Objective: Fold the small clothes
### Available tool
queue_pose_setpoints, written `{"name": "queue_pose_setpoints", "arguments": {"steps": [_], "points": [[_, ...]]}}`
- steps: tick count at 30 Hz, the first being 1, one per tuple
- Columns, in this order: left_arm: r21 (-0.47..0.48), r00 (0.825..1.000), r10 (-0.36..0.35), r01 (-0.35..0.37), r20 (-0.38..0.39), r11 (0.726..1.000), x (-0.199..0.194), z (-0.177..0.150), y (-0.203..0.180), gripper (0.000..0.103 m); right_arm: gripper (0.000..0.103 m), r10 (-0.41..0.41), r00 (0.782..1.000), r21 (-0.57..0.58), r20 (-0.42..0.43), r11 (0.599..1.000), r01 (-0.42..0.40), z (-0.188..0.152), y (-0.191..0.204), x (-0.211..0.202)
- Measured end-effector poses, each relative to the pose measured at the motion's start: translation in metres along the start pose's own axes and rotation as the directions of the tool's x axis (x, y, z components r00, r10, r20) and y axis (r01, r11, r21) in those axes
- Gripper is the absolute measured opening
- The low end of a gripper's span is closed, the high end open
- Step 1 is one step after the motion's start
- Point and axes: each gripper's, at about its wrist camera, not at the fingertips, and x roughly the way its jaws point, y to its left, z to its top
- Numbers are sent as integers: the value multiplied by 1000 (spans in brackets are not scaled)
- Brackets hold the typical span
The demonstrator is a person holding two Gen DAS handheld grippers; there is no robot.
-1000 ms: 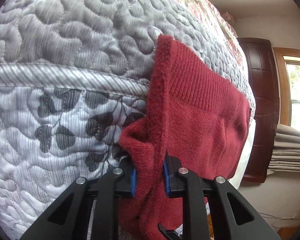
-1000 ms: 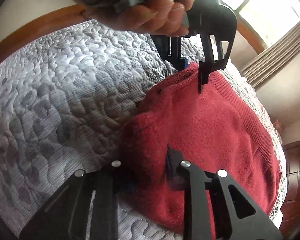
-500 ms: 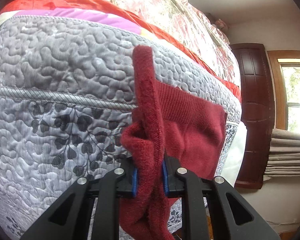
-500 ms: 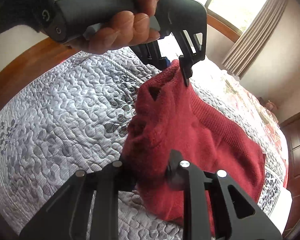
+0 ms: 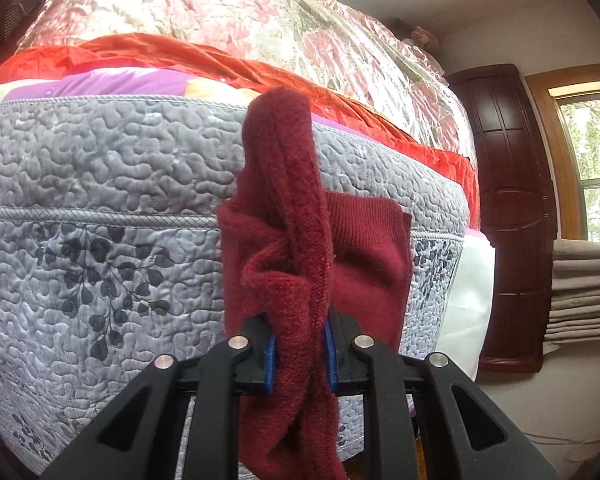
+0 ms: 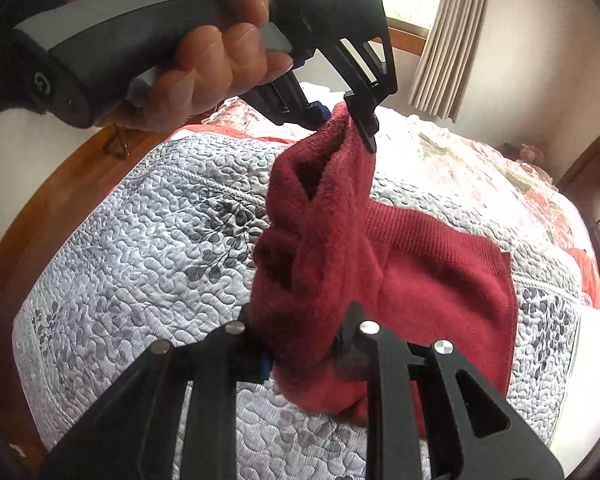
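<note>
A bedroom with a bed filling most of both views, covered by a grey quilted bedspread [image 5: 112, 208] printed with dark leaf sprigs. Further back on the bed, in the upper part of the left wrist view, lie a shiny pink floral cover [image 5: 260, 20] and an orange-red sheet [image 5: 204, 60]. A dark wooden door [image 5: 512, 216] stands at the right of that view, with beige curtains [image 6: 440, 40] by a window at the upper right of the right wrist view.

A dark red knitted garment [image 6: 440, 280] sits in the centre of both views, part of it resting on the bedspread and one bunched edge lifted up between the two grippers.

The left gripper [image 5: 300, 352], at the lower centre of its view, is clenched on a thick fold of the garment, and a hand [image 6: 204, 68] holds its handle at the upper left of the right wrist view.

The right gripper [image 6: 304, 344], lower centre, is clamped around another bunched part of the garment
</note>
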Motion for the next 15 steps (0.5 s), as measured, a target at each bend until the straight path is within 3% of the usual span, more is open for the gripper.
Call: {"name": "queue_pose_setpoints", "arguments": {"steps": [8, 15], "points": [[62, 999, 26, -24, -30, 998, 38, 3, -69, 18, 20, 2, 1000, 191, 24, 982, -6, -24, -71, -16], [122, 997, 37, -29, -68, 992, 90, 2, -121, 17, 20, -51, 999, 267, 12, 963, 45, -50, -118, -18]]}}
